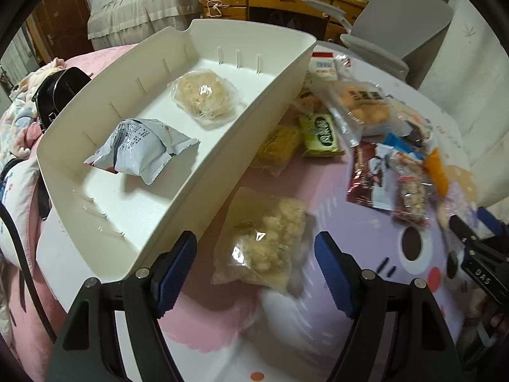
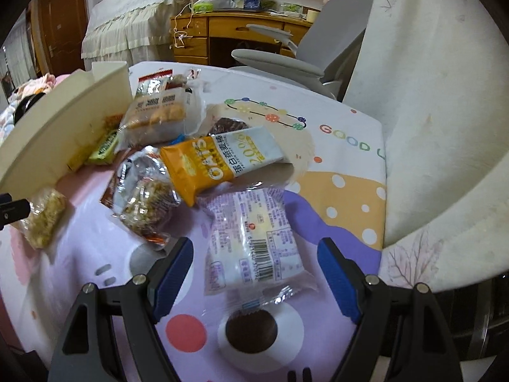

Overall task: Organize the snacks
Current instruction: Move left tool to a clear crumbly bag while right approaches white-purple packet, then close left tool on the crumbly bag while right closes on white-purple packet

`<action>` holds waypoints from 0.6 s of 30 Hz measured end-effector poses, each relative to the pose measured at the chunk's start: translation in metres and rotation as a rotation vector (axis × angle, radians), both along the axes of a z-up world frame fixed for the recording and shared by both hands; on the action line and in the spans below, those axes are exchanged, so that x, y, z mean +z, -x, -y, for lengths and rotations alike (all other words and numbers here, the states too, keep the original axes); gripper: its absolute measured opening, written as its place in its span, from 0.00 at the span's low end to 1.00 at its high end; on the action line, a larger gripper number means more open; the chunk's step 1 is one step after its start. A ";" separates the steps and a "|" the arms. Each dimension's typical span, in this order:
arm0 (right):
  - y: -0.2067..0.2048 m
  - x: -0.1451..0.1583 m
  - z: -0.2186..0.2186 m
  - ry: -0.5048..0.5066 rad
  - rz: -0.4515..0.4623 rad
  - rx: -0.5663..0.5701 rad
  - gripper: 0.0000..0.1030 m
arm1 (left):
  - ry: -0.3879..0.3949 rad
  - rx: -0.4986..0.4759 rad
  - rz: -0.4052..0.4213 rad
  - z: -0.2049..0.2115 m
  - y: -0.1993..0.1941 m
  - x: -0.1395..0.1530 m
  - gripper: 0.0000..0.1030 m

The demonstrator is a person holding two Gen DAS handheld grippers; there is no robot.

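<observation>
**Two claws, two packets, each lined up dead ahead**

I have both claws released, with nothing between the pads. My left claw (image 1: pixel 254 267) points down at a clear bag of pale puffed snack (image 1: pixel 264 242), which lies on the tablecloth (image 1: pixel 366 238) just ahead of the fingertips and between their lines. Its long axis runs away from me, roughly along the claw's pointing direction, so I judge the jaws would close across its short width. The white tray (image 1: pixel 254 121) sits just left of it, holding a grey foil packet (image 1: pixel 143 149) and a round pale cake in clear wrap (image 1: pixel 203 95).

My right claw (image 2: pixel 256 270) faces a white packet with a barcode (image 2: pixel 254 242), also centred ahead, long axis away from me and tilted slightly. The left claw is the nearer one to the tray.

The right view shows what the left blurs: an orange oat bar (image 2: pixel 210 159), a nut bar (image 2: pixel 146 203) and a biscuit pack (image 2: pixel 159 114) heaped beyond. Only the left view shows inside the tray.
</observation>
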State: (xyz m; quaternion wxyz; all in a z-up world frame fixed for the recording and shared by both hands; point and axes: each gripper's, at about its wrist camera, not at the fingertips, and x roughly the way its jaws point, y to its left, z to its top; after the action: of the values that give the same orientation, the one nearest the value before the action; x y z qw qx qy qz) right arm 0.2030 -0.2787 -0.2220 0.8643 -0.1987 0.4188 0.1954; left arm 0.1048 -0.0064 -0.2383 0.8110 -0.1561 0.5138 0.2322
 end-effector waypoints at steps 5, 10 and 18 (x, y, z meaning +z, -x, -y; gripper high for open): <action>-0.007 -0.012 -0.002 0.007 -0.011 0.000 0.79 | -0.030 0.014 -0.044 0.003 -0.008 -0.013 0.74; -0.013 -0.025 -0.002 0.007 -0.015 -0.007 0.79 | -0.099 0.014 -0.081 0.009 -0.014 -0.019 0.74; -0.016 -0.031 -0.005 -0.018 -0.016 -0.016 0.79 | -0.177 0.033 -0.115 0.016 -0.024 -0.028 0.74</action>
State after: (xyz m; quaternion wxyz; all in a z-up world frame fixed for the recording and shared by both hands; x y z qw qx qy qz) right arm 0.2194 -0.2739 -0.2532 0.8642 -0.1859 0.4255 0.1936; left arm 0.1289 -0.0220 -0.2662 0.7869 -0.0788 0.5344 0.2983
